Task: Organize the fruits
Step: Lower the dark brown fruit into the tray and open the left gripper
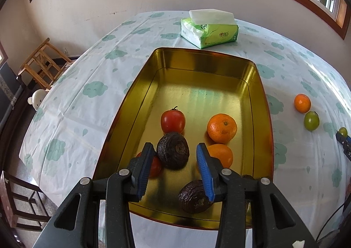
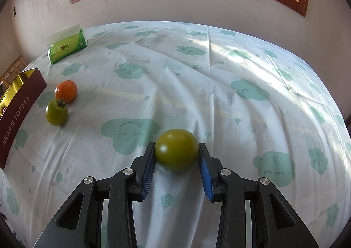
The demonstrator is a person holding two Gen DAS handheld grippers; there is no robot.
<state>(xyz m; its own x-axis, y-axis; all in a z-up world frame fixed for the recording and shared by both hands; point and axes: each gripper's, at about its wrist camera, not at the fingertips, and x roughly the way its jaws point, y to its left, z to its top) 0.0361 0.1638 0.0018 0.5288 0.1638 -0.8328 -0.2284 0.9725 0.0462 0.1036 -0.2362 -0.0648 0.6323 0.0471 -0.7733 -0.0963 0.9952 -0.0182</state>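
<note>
A gold tin box (image 1: 166, 59) on the table holds a red tomato (image 1: 172, 121), two oranges (image 1: 222, 127), two dark wrinkled fruits (image 1: 173, 151) and another red fruit half hidden by a finger. My left gripper (image 1: 175, 151) hangs open and empty over the tin's near end. In the right wrist view my right gripper (image 2: 177, 149) is closed around a green tomato (image 2: 176, 149), both fingertips touching its sides, on the cloth. A small orange (image 2: 66, 90) and a second green tomato (image 2: 56, 112) lie to the left beside the tin (image 2: 19, 103).
A green tissue pack (image 1: 208, 28) lies behind the tin; it also shows in the right wrist view (image 2: 67, 47). The table has a white cloth with green clouds (image 2: 219, 72). A wooden chair (image 1: 41, 63) stands off the table's left edge.
</note>
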